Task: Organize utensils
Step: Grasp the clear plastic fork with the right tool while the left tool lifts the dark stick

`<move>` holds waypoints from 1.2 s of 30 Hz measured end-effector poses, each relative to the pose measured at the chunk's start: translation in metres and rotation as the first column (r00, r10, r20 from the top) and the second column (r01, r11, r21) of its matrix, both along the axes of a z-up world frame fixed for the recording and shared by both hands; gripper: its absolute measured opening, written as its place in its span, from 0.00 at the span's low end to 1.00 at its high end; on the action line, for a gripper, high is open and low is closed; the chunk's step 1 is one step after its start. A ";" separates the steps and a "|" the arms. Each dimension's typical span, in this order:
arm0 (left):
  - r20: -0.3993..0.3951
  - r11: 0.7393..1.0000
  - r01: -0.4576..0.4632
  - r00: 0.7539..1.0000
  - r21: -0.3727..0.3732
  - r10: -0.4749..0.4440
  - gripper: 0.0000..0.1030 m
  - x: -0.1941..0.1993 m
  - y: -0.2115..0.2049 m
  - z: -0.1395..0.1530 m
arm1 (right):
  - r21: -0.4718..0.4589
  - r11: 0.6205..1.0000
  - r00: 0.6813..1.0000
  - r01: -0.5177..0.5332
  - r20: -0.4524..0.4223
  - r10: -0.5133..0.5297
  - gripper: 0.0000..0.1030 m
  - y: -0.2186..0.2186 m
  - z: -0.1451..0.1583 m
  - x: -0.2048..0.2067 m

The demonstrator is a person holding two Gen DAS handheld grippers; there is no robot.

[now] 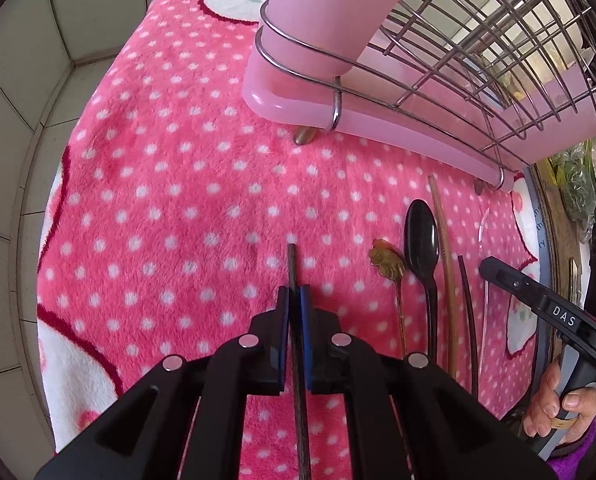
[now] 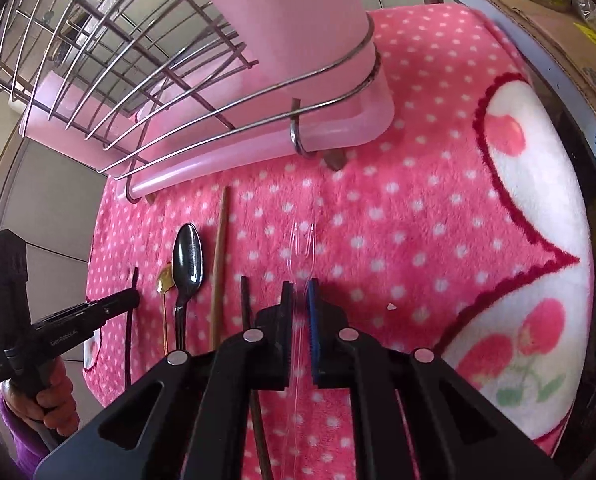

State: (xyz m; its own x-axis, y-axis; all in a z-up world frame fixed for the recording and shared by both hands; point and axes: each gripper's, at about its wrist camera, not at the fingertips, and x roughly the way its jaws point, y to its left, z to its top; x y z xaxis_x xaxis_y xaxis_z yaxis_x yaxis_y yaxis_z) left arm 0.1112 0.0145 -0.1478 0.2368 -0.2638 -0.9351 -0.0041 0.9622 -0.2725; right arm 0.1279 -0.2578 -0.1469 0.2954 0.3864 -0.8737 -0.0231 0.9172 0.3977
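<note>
Surface: pink polka-dot blanket (image 1: 170, 184) over the work top. In the left wrist view its edge runs from 7 to 11 o'clock against pale tiles (image 1: 14, 184); the stretch from centre toward 9 and 10 o'clock lies bare. In the right wrist view the blanket stays bare from centre toward 3 o'clock, out to a cardboard box (image 2: 545, 28) along the rim at 1 to 2 o'clock.

Obstruction: wire dish rack (image 1: 449, 52) on a pink drip tray (image 1: 282, 100), filling 12 to 2 o'clock in the left view and 10 to 1 o'clock in the right view; a pink cup (image 1: 317, 12) stands in its corner ring.

Utensil row, left view, 3 to 4 o'clock, lying side by side: gold leaf-shaped spoon (image 1: 387, 266), black spoon (image 1: 421, 236), wooden chopstick (image 1: 445, 264), dark chopstick (image 1: 469, 312).

Left gripper (image 1: 294, 300): clenched on a dark chopstick in its jaws (image 1: 292, 264), whose tip sticks out toward 12 o'clock over the blanket, apart from the row.

Right gripper (image 2: 299, 300): closed tight on a clear plastic fork (image 2: 302, 240), tines pointing to 12 o'clock, just right of the row; whether the fork is off the blanket cannot be told.

A hand (image 1: 553, 404) grips the right tool's handle at 4 o'clock.
</note>
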 end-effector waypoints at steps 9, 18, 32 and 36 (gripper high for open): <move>-0.046 0.999 0.029 0.999 0.017 -0.029 0.05 0.015 -0.009 0.000 | -0.027 0.999 0.999 -0.039 -0.016 0.039 0.16 0.024 -0.002 0.010; 0.050 1.000 0.004 0.999 -0.026 -0.003 0.04 0.008 -0.009 0.007 | 0.047 0.999 0.995 0.004 0.097 -0.009 0.07 0.016 -0.002 -0.014; 0.368 0.985 -0.056 0.923 -0.161 0.113 0.04 -0.046 0.028 0.075 | 0.132 0.991 0.918 0.033 0.387 -0.083 0.06 -0.020 0.061 -0.069; 0.439 0.975 -0.063 0.885 -0.215 0.154 0.04 -0.056 0.041 0.100 | 0.157 0.987 0.882 0.045 0.458 -0.113 0.06 -0.028 0.085 -0.075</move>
State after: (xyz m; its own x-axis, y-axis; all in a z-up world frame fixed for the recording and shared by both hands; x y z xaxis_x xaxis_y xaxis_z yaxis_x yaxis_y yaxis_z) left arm 0.0547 0.0556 -0.0479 0.6577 -0.3721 -0.6549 0.0612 0.8930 -0.4459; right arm 0.0526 -0.2863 -0.0615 0.6882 0.4507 -0.5685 -0.1657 0.8606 0.4816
